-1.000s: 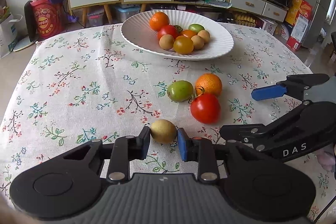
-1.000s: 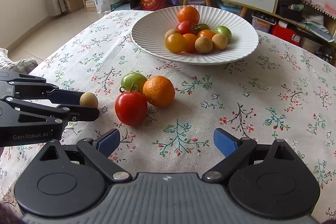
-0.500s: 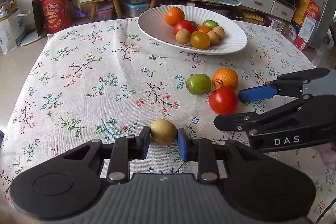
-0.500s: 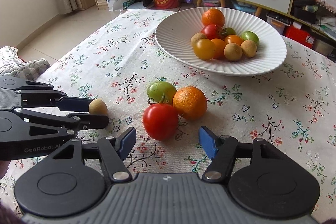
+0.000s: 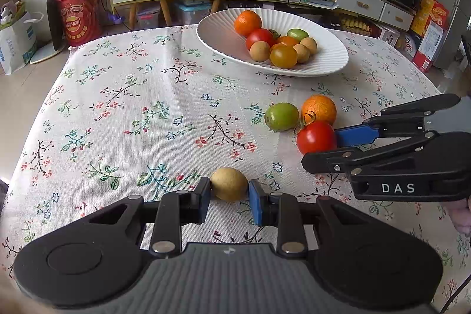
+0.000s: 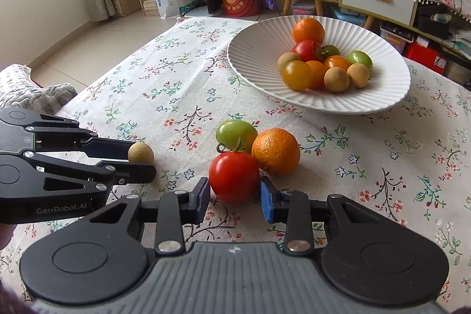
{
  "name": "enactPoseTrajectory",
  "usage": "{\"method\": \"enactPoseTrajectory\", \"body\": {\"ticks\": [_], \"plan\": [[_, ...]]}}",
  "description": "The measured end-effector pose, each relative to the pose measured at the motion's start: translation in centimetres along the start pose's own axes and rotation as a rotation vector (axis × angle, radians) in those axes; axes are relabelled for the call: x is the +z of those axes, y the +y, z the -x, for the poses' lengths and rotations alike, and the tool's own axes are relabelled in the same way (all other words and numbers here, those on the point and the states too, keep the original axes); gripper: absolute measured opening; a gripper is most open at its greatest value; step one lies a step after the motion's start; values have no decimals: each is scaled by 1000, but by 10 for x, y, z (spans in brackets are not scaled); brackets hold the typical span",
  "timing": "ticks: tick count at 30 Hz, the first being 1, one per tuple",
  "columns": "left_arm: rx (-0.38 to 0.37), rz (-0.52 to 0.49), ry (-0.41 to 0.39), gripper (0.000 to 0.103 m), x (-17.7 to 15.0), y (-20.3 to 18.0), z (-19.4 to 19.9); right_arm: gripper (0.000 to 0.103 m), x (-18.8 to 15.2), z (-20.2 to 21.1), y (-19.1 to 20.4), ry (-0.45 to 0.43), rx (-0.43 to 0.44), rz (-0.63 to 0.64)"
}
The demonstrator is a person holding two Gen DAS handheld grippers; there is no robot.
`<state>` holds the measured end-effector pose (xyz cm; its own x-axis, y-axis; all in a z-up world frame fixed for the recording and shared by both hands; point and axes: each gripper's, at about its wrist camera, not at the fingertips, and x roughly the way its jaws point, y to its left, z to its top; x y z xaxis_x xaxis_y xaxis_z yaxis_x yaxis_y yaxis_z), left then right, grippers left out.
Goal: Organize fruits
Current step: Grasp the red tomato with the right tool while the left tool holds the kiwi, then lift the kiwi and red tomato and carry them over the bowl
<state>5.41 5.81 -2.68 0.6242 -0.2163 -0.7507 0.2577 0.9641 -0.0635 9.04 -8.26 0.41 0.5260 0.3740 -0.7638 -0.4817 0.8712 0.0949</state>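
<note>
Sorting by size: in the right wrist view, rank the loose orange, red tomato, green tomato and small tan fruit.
1. red tomato and orange, too alike to rank
2. green tomato
3. tan fruit

The right gripper (image 5: 321,147), at 3 o'clock in the left wrist view, carries the white letters "DAS" on its black body. The left gripper (image 6: 141,162), at 9 o'clock in the right wrist view, carries the grey words "GenRobot.AI" on its side. On the floor at 10 o'clock in the left wrist view, a red bucket (image 5: 77,21) shows a round logo, too small to read.
</note>
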Motion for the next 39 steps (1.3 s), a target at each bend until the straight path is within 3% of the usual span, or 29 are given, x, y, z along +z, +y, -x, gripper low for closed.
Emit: {"method": "enactPoseTrajectory", "body": {"ticks": [26, 39], "plan": [[-10, 0, -43, 22, 10, -6, 4, 32, -6, 30, -29, -50, 10, -55], [-23, 44, -112, 22, 45, -22, -1, 32, 19, 36, -53, -132, -25, -122]]}}
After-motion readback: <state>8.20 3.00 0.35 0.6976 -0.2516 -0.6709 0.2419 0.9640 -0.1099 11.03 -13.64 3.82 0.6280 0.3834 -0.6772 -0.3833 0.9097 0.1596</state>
